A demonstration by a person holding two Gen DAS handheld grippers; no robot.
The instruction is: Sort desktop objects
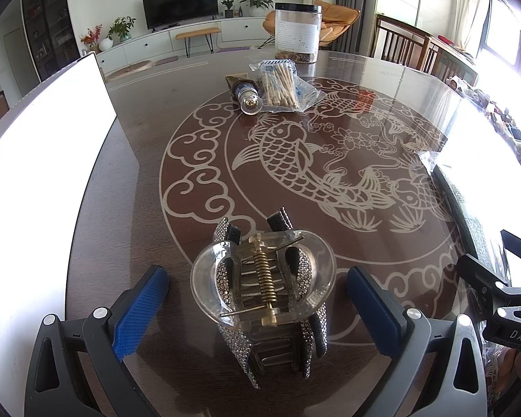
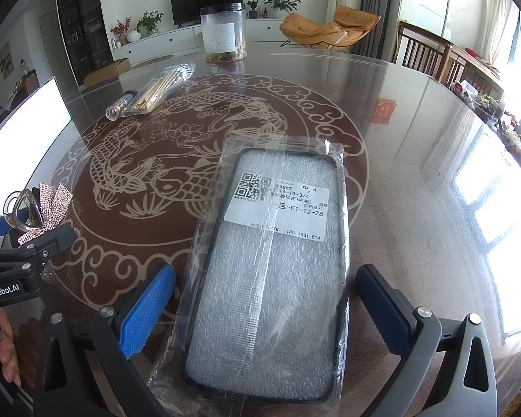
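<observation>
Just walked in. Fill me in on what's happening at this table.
A person is sorting items on a round glass-topped table, one handheld tool in each hand. The left tool sits open around a rhinestone hair claw clip, pads clear of it. The right tool is open either side of a bagged phone case, not gripping yet. Farther back lie a packet of cotton swabs, a small bottle and a clear jar.

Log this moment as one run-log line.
left tongs: open, around hair claw clip | right tongs: open, around bagged phone case | cotton swabs, jar: far side of table
</observation>
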